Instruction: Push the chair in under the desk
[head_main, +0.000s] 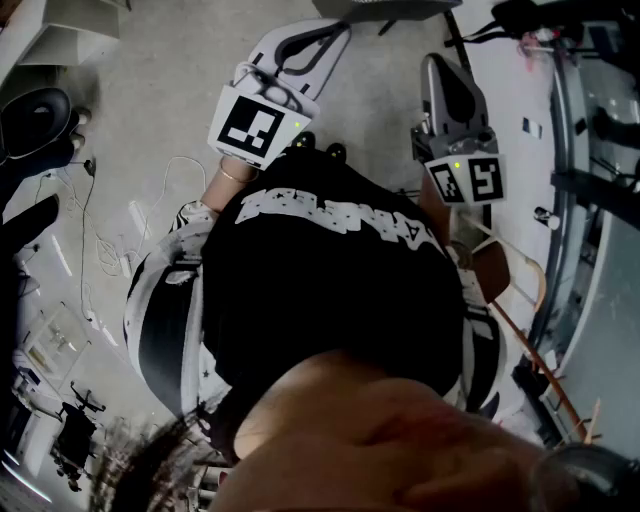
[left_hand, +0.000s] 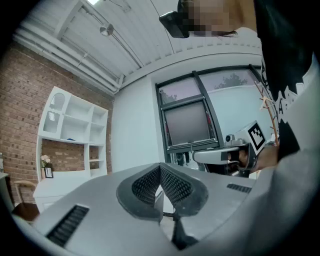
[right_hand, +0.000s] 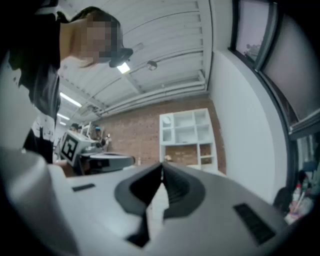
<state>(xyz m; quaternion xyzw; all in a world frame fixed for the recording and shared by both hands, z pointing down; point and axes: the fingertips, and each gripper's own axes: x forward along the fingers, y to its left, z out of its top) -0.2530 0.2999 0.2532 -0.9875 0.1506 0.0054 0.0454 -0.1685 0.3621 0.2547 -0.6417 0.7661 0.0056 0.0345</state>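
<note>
left gripper (left_hand: 161, 170) and right gripper (right_hand: 161, 170) are sitting pinched shut, empty, so nudging the chair (left_hand: 21, 196) with those tips is probably risking a slip.

No print here can be read for certain.
White lettering crosses the black shirt (head_main: 340, 215), upside down and too broken to spell out. The left cube (head_main: 250, 125) and right cube (head_main: 468, 180) bear only black-and-white square markers.
</note>
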